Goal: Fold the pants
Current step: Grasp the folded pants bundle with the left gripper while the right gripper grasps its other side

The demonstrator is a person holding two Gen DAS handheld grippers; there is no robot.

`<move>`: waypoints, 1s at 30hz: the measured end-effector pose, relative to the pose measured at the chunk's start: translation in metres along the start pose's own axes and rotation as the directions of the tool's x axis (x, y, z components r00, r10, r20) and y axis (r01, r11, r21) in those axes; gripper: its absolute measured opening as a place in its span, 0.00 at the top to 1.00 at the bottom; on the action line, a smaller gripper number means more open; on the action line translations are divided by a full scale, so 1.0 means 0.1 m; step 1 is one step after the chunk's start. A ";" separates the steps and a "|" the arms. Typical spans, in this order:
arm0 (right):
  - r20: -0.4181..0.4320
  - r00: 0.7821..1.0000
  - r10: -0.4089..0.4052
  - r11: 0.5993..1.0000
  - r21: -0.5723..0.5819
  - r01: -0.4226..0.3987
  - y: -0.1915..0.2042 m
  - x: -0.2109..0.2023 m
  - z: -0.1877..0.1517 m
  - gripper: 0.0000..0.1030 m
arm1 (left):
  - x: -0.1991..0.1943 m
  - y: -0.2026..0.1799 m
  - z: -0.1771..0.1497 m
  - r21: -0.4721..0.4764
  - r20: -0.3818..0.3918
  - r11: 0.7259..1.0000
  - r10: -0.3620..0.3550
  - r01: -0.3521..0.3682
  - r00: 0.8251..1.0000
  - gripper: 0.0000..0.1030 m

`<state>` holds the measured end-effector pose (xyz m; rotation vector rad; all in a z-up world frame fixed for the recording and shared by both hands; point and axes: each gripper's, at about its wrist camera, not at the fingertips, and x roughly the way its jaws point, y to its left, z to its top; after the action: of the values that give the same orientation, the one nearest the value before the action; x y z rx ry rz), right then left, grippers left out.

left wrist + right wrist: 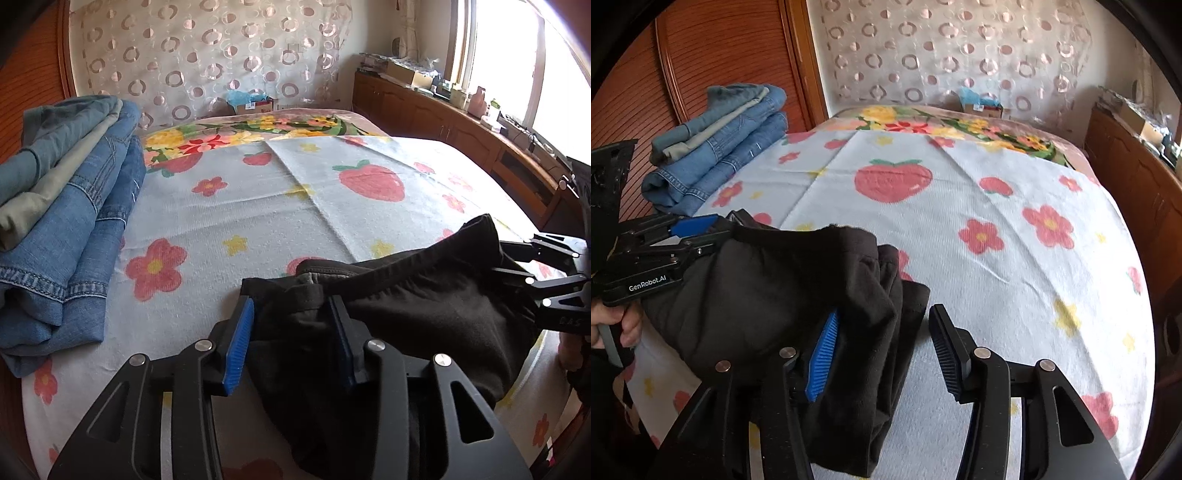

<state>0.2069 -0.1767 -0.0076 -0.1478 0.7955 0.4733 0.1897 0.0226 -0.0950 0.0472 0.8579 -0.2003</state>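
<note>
We find the black pants [406, 314] bunched in a compact bundle at the near edge of the bed [258, 206], lying between both tools. The left gripper [291, 339] stands with its fingers apart, the cloth filling the gap but not pinched. The right gripper [886, 354] is likewise spread wide, one pad against the bundle's side and the other clear of it. We judge the folding largely done: the bundle is thick and layered, though lumpy. What appears left is tidying it and moving it to the stack of folded jeans [74, 206] on the bed's far left.
</note>
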 end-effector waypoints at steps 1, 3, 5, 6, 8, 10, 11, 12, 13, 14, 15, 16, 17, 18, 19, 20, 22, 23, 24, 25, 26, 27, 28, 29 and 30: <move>0.002 1.000 -0.004 1.000 -0.005 0.004 0.01 0.00 0.00 0.48 | 0.00 0.00 0.00 0.001 0.000 1.000 0.001 -0.001 1.000 0.59; 0.006 1.000 -0.010 1.000 -0.016 0.010 0.03 -0.01 -0.01 0.46 | 0.00 0.01 0.00 -0.001 -0.001 1.000 -0.002 0.002 1.000 0.59; 0.005 1.000 -0.016 1.000 -0.026 0.016 0.05 -0.01 -0.01 0.45 | -0.01 0.01 0.00 -0.002 -0.002 1.000 -0.004 0.004 1.000 0.59; 0.004 1.000 -0.016 0.999 -0.027 0.016 0.06 -0.01 -0.01 0.44 | -0.01 0.02 0.00 -0.004 -0.003 1.000 -0.006 0.006 1.000 0.59; 0.003 1.000 -0.012 1.000 -0.028 0.012 0.05 -0.01 -0.01 0.42 | -0.01 0.03 0.00 -0.014 -0.005 1.000 -0.017 0.016 1.000 0.58; 0.002 1.000 -0.006 1.000 -0.031 0.006 0.05 -0.01 -0.01 0.40 | -0.01 0.04 -0.01 -0.020 -0.006 1.000 -0.024 0.024 1.000 0.58; 0.001 1.000 -0.007 0.999 -0.034 0.007 0.06 0.00 -0.01 0.40 | -0.01 0.04 -0.01 -0.021 -0.005 0.999 -0.027 0.027 1.000 0.58; -0.001 1.000 -0.011 0.999 -0.040 0.011 0.07 0.00 -0.01 0.39 | -0.02 0.03 -0.02 -0.019 -0.005 0.999 -0.029 0.029 1.000 0.58; -0.002 1.000 -0.017 0.999 -0.047 0.017 0.08 0.02 0.00 0.38 | -0.03 0.03 -0.02 -0.018 -0.009 0.999 -0.029 0.029 1.000 0.58; -0.003 1.000 -0.022 0.998 -0.052 0.022 0.10 0.03 0.00 0.38 | -0.04 0.03 -0.02 -0.015 -0.017 0.999 -0.028 0.028 0.999 0.58; -0.003 1.000 -0.021 0.998 -0.052 0.021 0.10 0.03 0.00 0.38 | -0.08 0.04 -0.01 -0.016 -0.021 1.000 -0.027 0.027 0.999 0.58; -0.003 1.000 -0.018 0.999 -0.049 0.018 0.09 0.03 0.00 0.38 | -0.12 0.05 -0.01 -0.023 -0.018 0.999 -0.029 0.029 0.999 0.58; -0.003 1.000 -0.016 0.999 -0.048 0.016 0.09 0.03 0.00 0.38 | -0.18 0.05 -0.02 -0.034 -0.012 0.999 -0.035 0.035 0.999 0.58; -0.003 1.000 -0.016 0.999 -0.047 0.015 0.09 0.03 0.00 0.38 | -0.22 0.06 -0.02 -0.040 -0.006 0.998 -0.041 0.040 0.999 0.58; -0.003 1.000 -0.017 0.999 -0.049 0.017 0.09 0.03 0.00 0.38 | -0.25 0.07 -0.03 -0.044 0.001 0.998 -0.044 0.044 0.999 0.58; -0.003 1.000 -0.018 0.999 -0.050 0.018 0.09 0.03 0.00 0.38 | -0.28 0.08 -0.04 -0.047 0.004 0.998 -0.045 0.045 0.999 0.58; -0.003 1.000 -0.020 0.999 -0.051 0.019 0.09 0.04 0.00 0.38 | -0.26 0.08 -0.07 -0.043 -0.011 0.998 -0.047 0.046 0.999 0.58; -0.003 1.000 -0.019 0.999 -0.051 0.019 0.09 0.04 0.00 0.38 | -0.24 0.08 -0.08 -0.042 -0.021 0.998 -0.045 0.044 0.999 0.58; -0.003 1.000 -0.019 0.999 -0.050 0.019 0.09 0.04 0.00 0.38 | -0.19 0.09 -0.10 -0.045 -0.036 0.998 -0.045 0.043 0.998 0.58; -0.003 1.000 -0.019 0.999 -0.051 0.019 0.09 0.04 0.00 0.38 | -0.15 0.09 -0.11 -0.051 -0.049 0.997 -0.051 0.049 0.997 0.58; -0.003 1.000 -0.019 0.999 -0.051 0.019 0.09 0.04 0.00 0.38 | -0.12 0.10 -0.12 -0.062 -0.054 0.996 -0.063 0.059 0.997 0.58; -0.003 1.000 -0.020 0.998 -0.051 0.019 0.09 0.04 0.00 0.38 | -0.12 0.11 -0.11 -0.067 -0.052 0.996 -0.069 0.065 0.996 0.58; -0.003 1.000 -0.019 0.999 -0.051 0.019 0.09 0.04 0.00 0.38 | -0.12 0.11 -0.11 -0.069 -0.051 0.995 -0.070 0.067 0.996 0.58; -0.003 1.000 -0.019 0.998 -0.051 0.019 0.09 0.04 0.00 0.38 | -0.12 0.10 -0.10 -0.068 -0.051 0.996 -0.068 0.065 0.996 0.58; -0.003 1.000 -0.019 0.998 -0.051 0.019 0.10 0.04 0.00 0.38 | -0.12 0.11 -0.11 -0.067 -0.050 0.996 -0.068 0.065 0.996 0.58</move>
<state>0.2050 -0.1668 -0.0103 -0.2039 0.7853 0.4754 0.1766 0.0364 -0.0935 -0.0374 0.9185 -0.2341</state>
